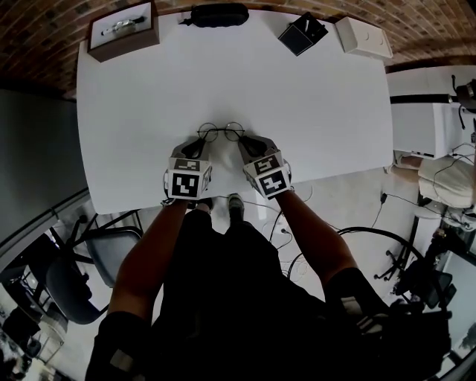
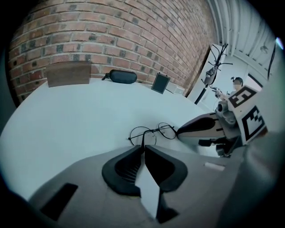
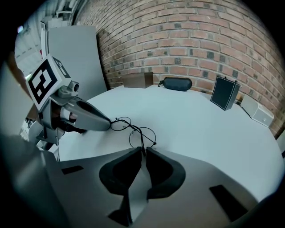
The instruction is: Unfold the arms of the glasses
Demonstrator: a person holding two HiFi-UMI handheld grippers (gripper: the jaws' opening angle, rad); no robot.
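Note:
Round wire-rimmed glasses (image 1: pixel 221 132) lie on the white table (image 1: pixel 312 111) near its front edge, lenses side by side. My left gripper (image 1: pixel 199 143) is at their left end and my right gripper (image 1: pixel 248 141) at their right end. In the left gripper view the jaws (image 2: pixel 143 146) are closed to a slit with a thin arm of the glasses (image 2: pixel 153 132) running into it. The right gripper view shows the same: jaws (image 3: pixel 143 150) pinched on the other thin arm of the glasses (image 3: pixel 142 133). Each gripper sees the other's tip, the right gripper (image 2: pixel 180 132) and the left gripper (image 3: pixel 108 125), against the frame.
Along the table's far edge stand a brown wooden box (image 1: pixel 123 30), a black glasses case (image 1: pixel 218 14), a small black stand (image 1: pixel 303 33) and a white box (image 1: pixel 363 37). A brick wall runs behind. A chair (image 1: pixel 82 275) stands on the floor at the lower left.

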